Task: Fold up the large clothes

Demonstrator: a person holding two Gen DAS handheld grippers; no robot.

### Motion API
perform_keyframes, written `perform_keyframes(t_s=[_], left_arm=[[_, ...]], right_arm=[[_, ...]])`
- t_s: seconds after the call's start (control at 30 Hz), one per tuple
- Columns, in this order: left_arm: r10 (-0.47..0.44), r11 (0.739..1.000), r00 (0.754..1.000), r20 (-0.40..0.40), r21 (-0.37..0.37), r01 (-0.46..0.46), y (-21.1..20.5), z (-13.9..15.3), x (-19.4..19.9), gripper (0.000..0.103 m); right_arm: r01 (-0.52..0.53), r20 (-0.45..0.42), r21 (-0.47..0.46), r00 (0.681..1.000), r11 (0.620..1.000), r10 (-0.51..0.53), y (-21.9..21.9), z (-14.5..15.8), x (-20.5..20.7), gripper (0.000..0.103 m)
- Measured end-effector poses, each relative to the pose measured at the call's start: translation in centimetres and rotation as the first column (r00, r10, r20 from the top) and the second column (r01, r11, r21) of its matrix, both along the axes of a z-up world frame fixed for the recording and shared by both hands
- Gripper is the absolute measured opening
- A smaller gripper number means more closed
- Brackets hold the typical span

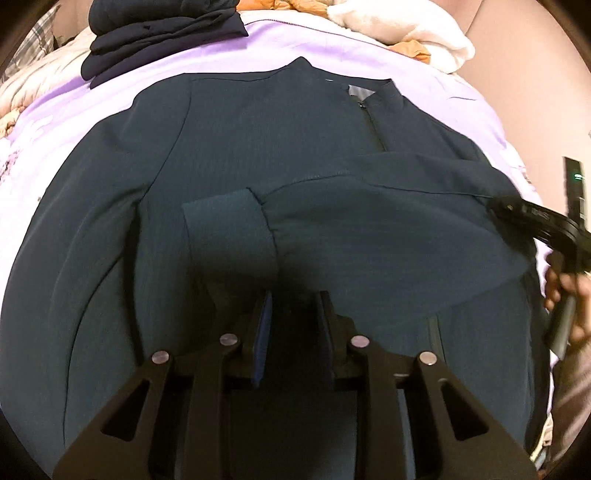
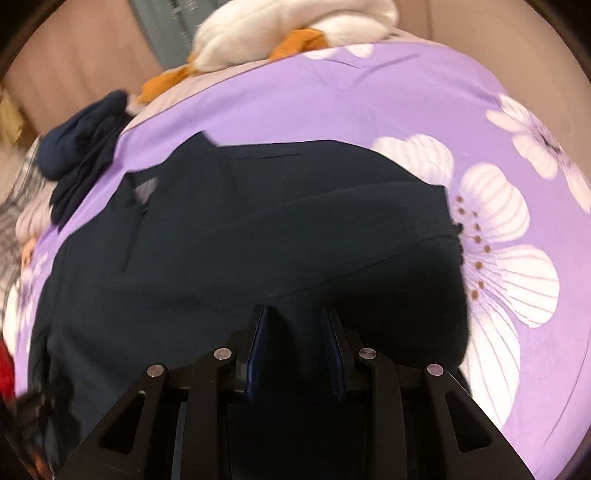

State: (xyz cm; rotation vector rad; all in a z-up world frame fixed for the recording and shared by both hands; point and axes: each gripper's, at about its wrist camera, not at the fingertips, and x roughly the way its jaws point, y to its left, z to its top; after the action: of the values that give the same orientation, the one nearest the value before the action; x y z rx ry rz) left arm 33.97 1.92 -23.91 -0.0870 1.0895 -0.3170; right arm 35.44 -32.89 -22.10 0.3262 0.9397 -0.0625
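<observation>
A: Left wrist view. One dark teal jacket (image 1: 258,155) lies front-up on a bed with a purple sheet (image 1: 280,40). Its collar points to the far edge; one sleeve (image 1: 332,221) is folded across the chest, cuff near the middle. How do the tools stand?

B: The left tool (image 1: 295,325) hovers over the lower front, its jaws a narrow gap apart, with nothing between the pads. The right tool (image 1: 532,221) shows at the jacket's right edge, carried by a hand (image 1: 569,295). In its own view, which is blurred, the right tool (image 2: 295,339) is likewise slightly parted and holds nothing.

A: Open room?

B: Right wrist view. A broad strip of sheet with white flowers (image 2: 495,236) lies bare beside the jacket's (image 2: 258,229) right edge. Beyond the collar a narrower band is free.

A: Other items, counted?

B: One folded navy pile (image 1: 162,40) at the far left, just beside the jacket's shoulder. One white and orange plush (image 1: 417,33) at the far right, apart from the jacket.
</observation>
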Motion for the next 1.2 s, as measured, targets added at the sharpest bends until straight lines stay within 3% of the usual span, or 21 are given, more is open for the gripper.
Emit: perform_keyframes(t_s=[0.17,0.3,0.43,0.47,0.57,0.63,0.7,0.77,0.83,0.93,1.03,1.1,1.2], left_arm=[[0.035,0.996,0.999,-0.037,-0.082,-0.038,1.1,-0.2,0.4,0.027],[0.033,0.998,0.999,-0.023,-0.057,-0.034,0.4,-0.1,0.2,0.027],[0.048,0.998,0.999,-0.01,-0.038,-0.048,0.2,-0.1,0.5,0.03],[0.058,0.998,0.998,-0.009,-0.031,-0.059,0.1,0.0,0.5,0.031],[0.101,0.994,0.995,-0.02,-0.034,-0.102,0.4,0.9,0.1,0.041],[0.112,0.992,0.994,-0.003,-0.057,-0.112,1.1,2.4,-1.2,0.051],[0.126,0.99,0.991,0.039,-0.074,-0.123,2.7,4.5,-3.6,0.069],[0.154,0.984,0.985,0.076,-0.103,-0.146,5.0,6.2,-6.1,0.074],[0.205,0.97,0.975,0.09,-0.151,-0.19,8.0,7.5,-9.1,0.077],[0.318,0.929,0.943,0.099,-0.23,-0.29,13.5,8.9,-14.2,0.082],[0.443,0.878,0.889,0.115,-0.256,-0.404,19.0,9.6,-19.9,0.085],[0.55,0.821,0.826,0.128,-0.265,-0.505,22.7,9.6,-24.2,0.093],[0.661,0.73,0.744,0.098,-0.313,-0.607,26.6,8.5,-29.1,0.096]], right_arm=[[0.059,0.01,-0.04,0.998,0.997,-0.058,0.3,1.3,-1.0,0.031],[-0.124,0.085,-0.034,0.988,0.992,0.127,4.1,2.7,-3.9,0.032],[-0.195,-0.034,-0.128,0.981,0.973,0.192,6.1,-0.2,-3.8,0.032],[-0.201,-0.029,-0.144,0.98,0.969,0.199,6.2,-0.7,-3.7,0.036],[-0.166,-0.027,-0.122,0.986,0.978,0.164,6.1,-0.3,-3.5,0.041],[-0.141,-0.034,-0.048,0.99,0.989,0.14,6.1,0.8,-4.1,0.041],[-0.154,0.014,-0.004,0.988,0.988,0.154,6.5,2.3,-5.8,0.042],[-0.175,0.074,-0.009,0.982,0.985,0.175,7.2,4.5,-8.9,0.051],[-0.2,0.114,-0.002,0.973,0.98,0.198,7.9,5.8,-11.1,0.054],[-0.238,0.151,0.027,0.961,0.971,0.231,8.4,6.8,-15.7,0.054],[-0.262,0.186,0.067,0.951,0.963,0.246,8.9,7.2,-20.1,0.057],[-0.266,0.201,0.104,0.949,0.958,0.241,8.9,6.9,-21.7,0.059],[-0.286,0.211,0.153,0.945,0.946,0.251,9.9,6.2,-22.0,0.06]])
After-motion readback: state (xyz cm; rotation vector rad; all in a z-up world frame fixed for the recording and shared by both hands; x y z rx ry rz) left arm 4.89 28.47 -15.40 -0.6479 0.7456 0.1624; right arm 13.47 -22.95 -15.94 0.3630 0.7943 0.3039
